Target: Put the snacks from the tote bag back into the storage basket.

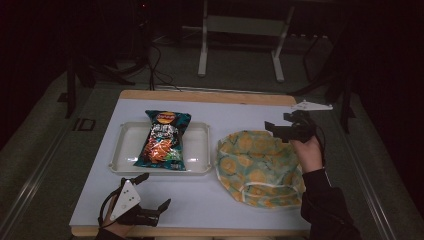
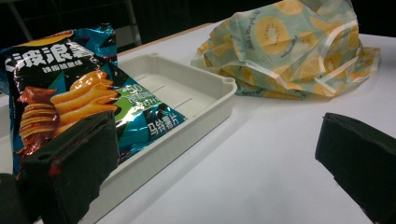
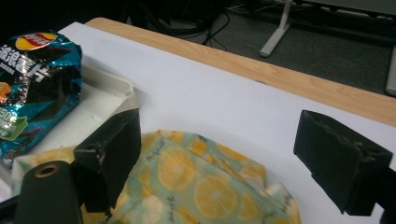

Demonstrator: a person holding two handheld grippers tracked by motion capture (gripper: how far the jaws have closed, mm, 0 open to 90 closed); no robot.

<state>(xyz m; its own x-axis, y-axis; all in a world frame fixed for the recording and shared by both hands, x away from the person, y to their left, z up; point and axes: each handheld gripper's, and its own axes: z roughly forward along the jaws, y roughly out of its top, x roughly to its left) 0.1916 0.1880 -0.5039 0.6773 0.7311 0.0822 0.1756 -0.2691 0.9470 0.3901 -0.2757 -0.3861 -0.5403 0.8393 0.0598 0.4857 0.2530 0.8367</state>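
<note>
Fruit-print bag (image 1: 260,167), a crumpled soft sack in pale green with yellow citrus slices, lies on the right half of the white table (image 1: 200,200), just beside the tray and apart from it. The right gripper (image 1: 284,125) hangs over the bag's far edge with its two black jaws spread wide and nothing between them; in the right gripper view the same gripper (image 3: 233,158) looks down past its parted pads onto the printed cloth (image 3: 196,186), and I cannot tell whether a pad touches it. A hand in a dark sleeve holds this gripper from the near right.

The left gripper (image 1: 156,192) sits low at the near left corner of the table, its jaws likewise standing well open and empty, a grey three-cornered plate on top. In the left gripper view this gripper (image 2: 210,158) points across bare tabletop toward the tray's near wall, with the bag (image 2: 289,51) farther off.

Between the two grippers, on the left half of the table, stands a shallow cream plastic tray (image 1: 197,150). A blue Lay's crisp packet (image 1: 164,140) lies in it, its top end reaching over the tray's far rim. The packet (image 2: 65,98) shows wavy crisps and Chinese print.

The table has a light wooden edge (image 3: 289,79). Beyond it, on the dark floor, stand a white metal frame (image 1: 240,40) and loose cables.
</note>
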